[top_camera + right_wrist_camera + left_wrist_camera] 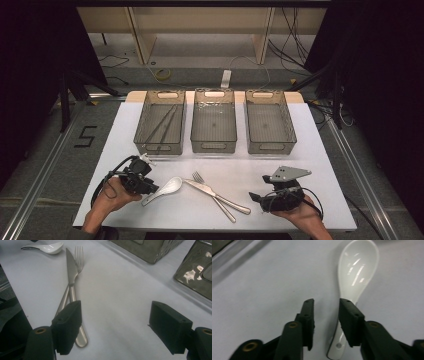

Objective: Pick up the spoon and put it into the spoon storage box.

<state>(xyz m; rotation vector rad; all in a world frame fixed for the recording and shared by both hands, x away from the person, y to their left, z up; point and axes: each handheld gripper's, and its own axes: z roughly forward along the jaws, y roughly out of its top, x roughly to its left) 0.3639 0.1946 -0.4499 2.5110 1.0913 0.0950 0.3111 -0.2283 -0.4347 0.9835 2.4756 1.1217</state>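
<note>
A white ceramic spoon (167, 189) (358, 267) (47, 247) lies on the white table (300, 170), bowl up. My left gripper (151, 187) (326, 301) hovers over the handle end with its jaws a little apart. The handle runs under the right jaw and the pads do not press on it. A steel knife (235, 204) (71, 270) and fork (200, 178) (79, 255) lie crossed at the table's middle front. My right gripper (258, 188) (116, 305) rests wide open at the front right, its left jaw beside the knife's handle, nothing between the jaws.
Three clear grey bins stand in a row at the back: left bin (160, 148), middle bin (214, 146), right bin (270, 147). Long thin utensils (162, 125) lie in the left one. Bin corners (150, 250) rise ahead of the right gripper.
</note>
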